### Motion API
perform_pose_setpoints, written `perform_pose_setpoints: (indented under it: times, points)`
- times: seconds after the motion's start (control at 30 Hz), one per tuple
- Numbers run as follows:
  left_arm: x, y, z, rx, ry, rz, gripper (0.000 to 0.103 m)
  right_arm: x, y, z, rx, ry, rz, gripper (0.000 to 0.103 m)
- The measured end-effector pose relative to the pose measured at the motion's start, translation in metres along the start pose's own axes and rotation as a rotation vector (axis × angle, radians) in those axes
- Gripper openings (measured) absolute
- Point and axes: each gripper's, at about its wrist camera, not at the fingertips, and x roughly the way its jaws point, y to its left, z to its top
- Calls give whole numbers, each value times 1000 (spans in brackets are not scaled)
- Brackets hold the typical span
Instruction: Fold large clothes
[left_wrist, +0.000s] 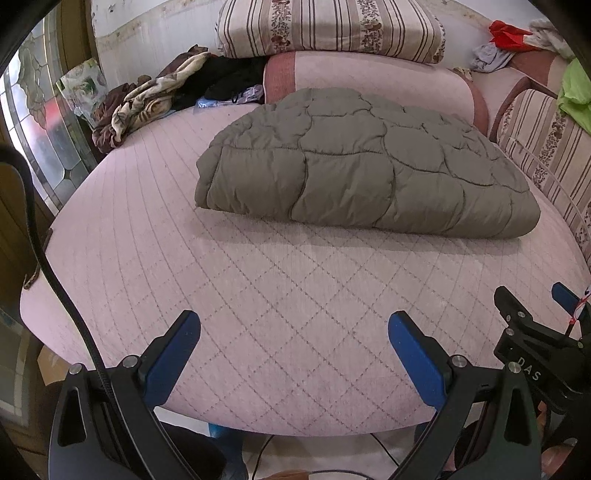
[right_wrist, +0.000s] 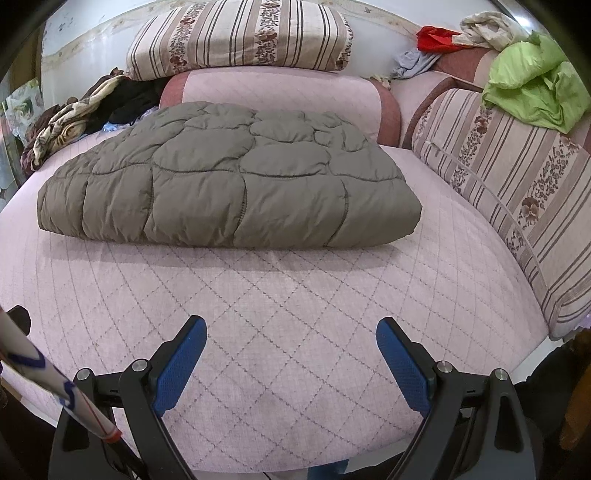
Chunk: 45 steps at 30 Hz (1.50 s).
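Folded grey-green quilted jacket (left_wrist: 365, 162) lies on a pink quilted bed (left_wrist: 258, 295).

Both claws hover over the bed's near edge, well apart from the jacket; the left claw (left_wrist: 294, 332) stands wide and grips nothing; the right claw (right_wrist: 291, 338) likewise; striped cushions (right_wrist: 240, 37) sit behind the jacket.

A lived-in home sitting room, this one. A sofa seat (right_wrist: 295, 295) in pink quilted cover fills the frame, striped floral cushions (right_wrist: 240, 37) stacked at top centre and another (right_wrist: 517, 184) along the right edge. Loose clothes (left_wrist: 147, 99) pile up at upper left, a green garment (right_wrist: 535, 88) upper right, and a patterned glass door (left_wrist: 40, 122) runs down the far left.
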Motion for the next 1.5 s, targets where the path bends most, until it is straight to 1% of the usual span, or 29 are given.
perform_pose_setpoints:
  times: [0.47,0.83,1.5]
  points:
    - [4,0,-4,-2,15,-18,102,-2,0,-2,2,4,-4,96]
    - [8,5,-6,-16,25,-27,102,-7,6,-3,-25,-5,-7,96]
    - [16,10,-8,-23,44,-31,102,-6,9,-3,-28,2,-3,96]
